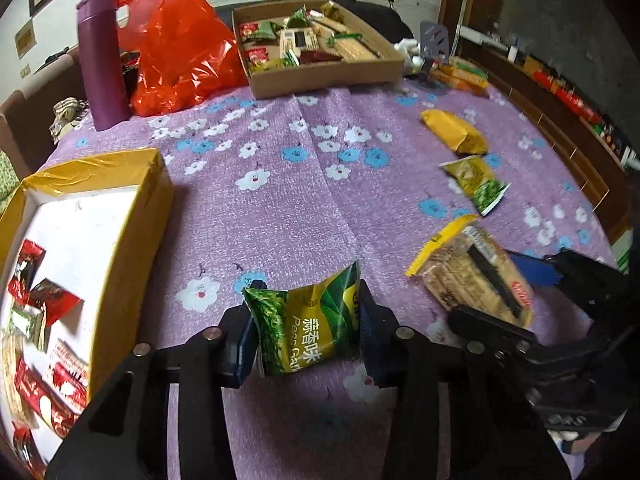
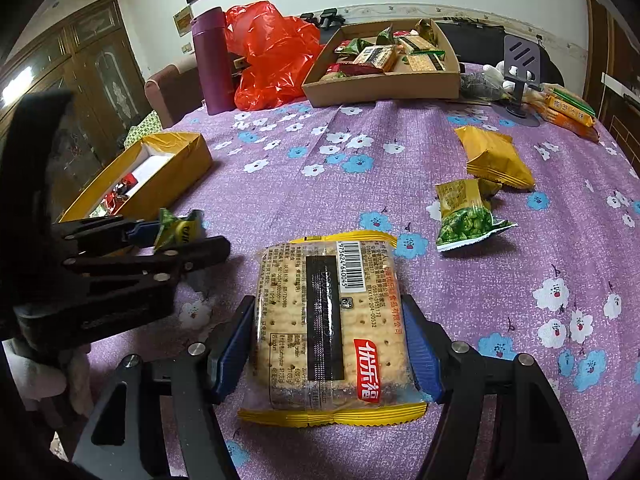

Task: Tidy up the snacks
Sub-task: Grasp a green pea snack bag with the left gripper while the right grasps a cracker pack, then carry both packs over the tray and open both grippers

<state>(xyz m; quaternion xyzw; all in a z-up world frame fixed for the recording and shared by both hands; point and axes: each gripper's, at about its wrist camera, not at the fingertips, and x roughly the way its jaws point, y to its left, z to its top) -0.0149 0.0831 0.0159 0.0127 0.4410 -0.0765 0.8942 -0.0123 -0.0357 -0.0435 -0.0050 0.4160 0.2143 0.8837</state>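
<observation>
My left gripper [image 1: 308, 320] is shut on a green garlic-pea packet [image 1: 308, 328], held above the purple cloth; it also shows in the right wrist view [image 2: 176, 230]. My right gripper [image 2: 330, 340] is shut on a clear cracker pack with yellow ends [image 2: 328, 328], seen in the left wrist view [image 1: 476, 276] at the right. A yellow box with a white inside [image 1: 152, 200] holds several red snacks at the left. A cardboard tray [image 1: 320, 76] at the back holds several snacks. A yellow packet [image 1: 456, 132] and a green pea packet [image 1: 476, 184] lie loose at the right.
A purple flask [image 1: 102, 60] and a red plastic bag [image 1: 176, 48] stand at the back left. A grey phone stand [image 2: 520, 68] and orange cracker packs [image 2: 568, 108] sit at the back right. The table's round edge curves along the right.
</observation>
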